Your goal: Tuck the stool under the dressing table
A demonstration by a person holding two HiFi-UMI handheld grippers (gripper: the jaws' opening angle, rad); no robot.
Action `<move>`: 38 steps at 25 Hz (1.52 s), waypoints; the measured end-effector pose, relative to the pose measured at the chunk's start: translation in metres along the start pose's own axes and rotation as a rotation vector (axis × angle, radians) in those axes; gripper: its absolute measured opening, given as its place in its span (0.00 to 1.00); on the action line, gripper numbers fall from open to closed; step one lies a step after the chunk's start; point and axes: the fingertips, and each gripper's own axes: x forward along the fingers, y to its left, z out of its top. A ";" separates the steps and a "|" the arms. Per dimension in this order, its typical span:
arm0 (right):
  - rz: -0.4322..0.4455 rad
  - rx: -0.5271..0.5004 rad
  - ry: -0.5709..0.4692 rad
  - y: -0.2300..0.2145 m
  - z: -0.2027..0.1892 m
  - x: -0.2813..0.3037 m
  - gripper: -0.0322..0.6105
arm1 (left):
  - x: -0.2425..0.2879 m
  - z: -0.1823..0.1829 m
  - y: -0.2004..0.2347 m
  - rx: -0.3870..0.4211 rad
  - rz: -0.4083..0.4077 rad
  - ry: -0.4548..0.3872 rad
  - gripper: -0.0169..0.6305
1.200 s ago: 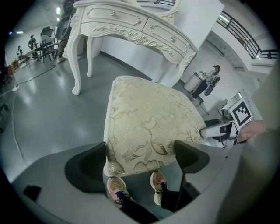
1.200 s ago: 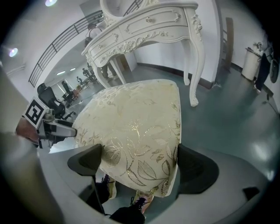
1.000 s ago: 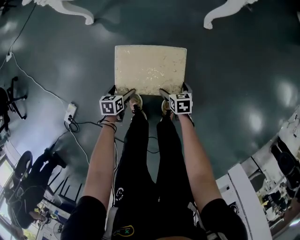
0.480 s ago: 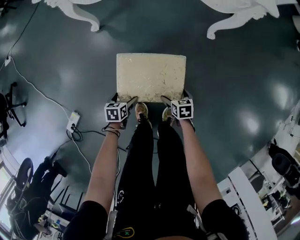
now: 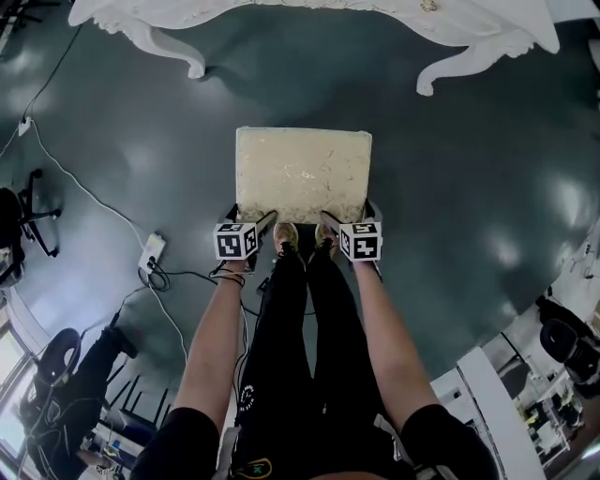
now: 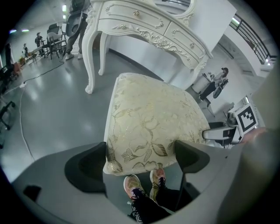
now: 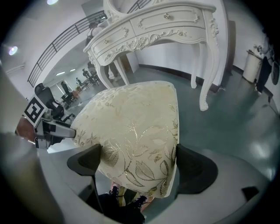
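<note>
Head view: both bare forearms reach straight forward and down, roughly parallel, one on each side of the person's black-trousered legs, and each hand holds one of the two grippers at the near edge of the single stool (image 5: 303, 173). At the left, the left gripper (image 5: 251, 217) sits on the stool's near left corner, its marker cube facing up; a power strip (image 5: 153, 253) and its cable lie on the grey floor (image 5: 112, 159) further left. The stool's cream, gold-patterned seat stands square on the floor just beyond the person's two shoes (image 5: 286, 236), with the one white dressing table (image 5: 281, 14) far across the top of the frame. Two of its curved legs show, and the stool stands nearer than both and midway between them, a strip of bare floor separating it from the table. At the right, the right gripper (image 5: 350, 216) meets the near right corner in the same way. In the left gripper view, the left gripper (image 6: 140, 159) has its jaws clamped on the stool (image 6: 148, 118), one jaw against the seat's left side and the other pressed against its near edge, with the dressing table (image 6: 148, 22) rising beyond. In the right gripper view, the right gripper (image 7: 138, 164) likewise grips the stool (image 7: 131, 122) between its jaws at the other corner, the dressing table (image 7: 153, 26) standing behind.
</note>
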 end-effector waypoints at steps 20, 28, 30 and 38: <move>-0.055 0.088 -0.076 -0.038 0.083 0.024 0.91 | 0.033 0.092 0.006 0.004 0.030 -0.131 0.78; -0.098 0.158 -0.145 -0.051 0.112 0.035 0.89 | 0.047 0.126 0.011 -0.012 0.040 -0.159 0.78; -0.103 0.171 -0.149 -0.053 0.113 0.034 0.89 | 0.048 0.128 0.010 -0.032 0.051 -0.163 0.78; -0.104 0.212 -0.142 -0.065 0.128 0.037 0.89 | 0.054 0.141 0.008 -0.096 0.088 -0.165 0.78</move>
